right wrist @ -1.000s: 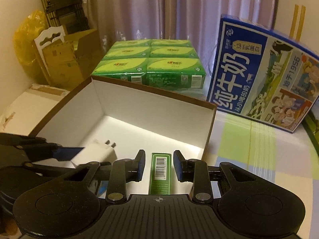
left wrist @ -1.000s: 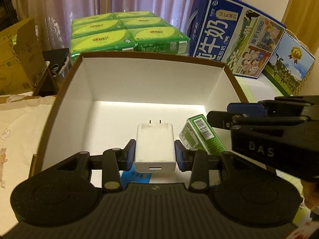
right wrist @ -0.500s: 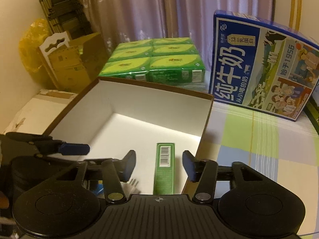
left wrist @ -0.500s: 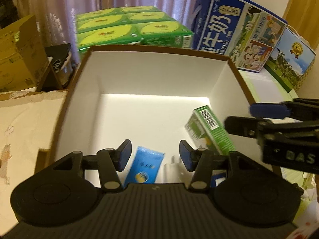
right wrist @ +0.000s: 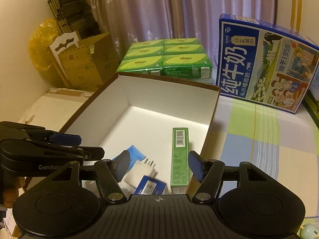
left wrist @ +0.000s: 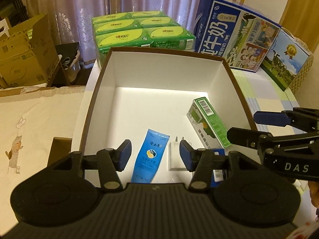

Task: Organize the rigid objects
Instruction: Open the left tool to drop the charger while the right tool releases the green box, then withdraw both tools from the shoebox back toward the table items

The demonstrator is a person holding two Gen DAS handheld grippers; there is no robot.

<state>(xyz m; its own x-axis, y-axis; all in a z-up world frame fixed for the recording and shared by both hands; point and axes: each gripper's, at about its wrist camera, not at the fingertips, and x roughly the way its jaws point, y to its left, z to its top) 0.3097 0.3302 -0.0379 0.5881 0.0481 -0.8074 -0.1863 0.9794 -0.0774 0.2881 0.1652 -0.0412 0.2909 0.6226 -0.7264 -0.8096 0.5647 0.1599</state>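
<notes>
An open brown box with a white inside [left wrist: 159, 73] [right wrist: 143, 103] holds a green carton [left wrist: 209, 123] [right wrist: 180, 155], a white charger [left wrist: 176, 155] [right wrist: 139, 172], a blue tube [left wrist: 151, 153] [right wrist: 132, 152] and a small blue box [right wrist: 151, 186]. My left gripper [left wrist: 155, 155] is open and empty above the box's near end. My right gripper [right wrist: 159, 166] is open and empty above the green carton; it also shows in the left wrist view [left wrist: 257, 126].
Green tissue packs [left wrist: 139, 29] [right wrist: 167, 57] and a blue milk carton case [left wrist: 235, 33] [right wrist: 263, 63] stand behind the box. Cardboard boxes [left wrist: 22, 53] [right wrist: 83, 59] stand at the left. A checked cloth [right wrist: 269, 139] lies right of the box.
My left gripper let go of the white charger and my right gripper let go of the green carton. Both opened and pulled back and up; both items now lie in the box.
</notes>
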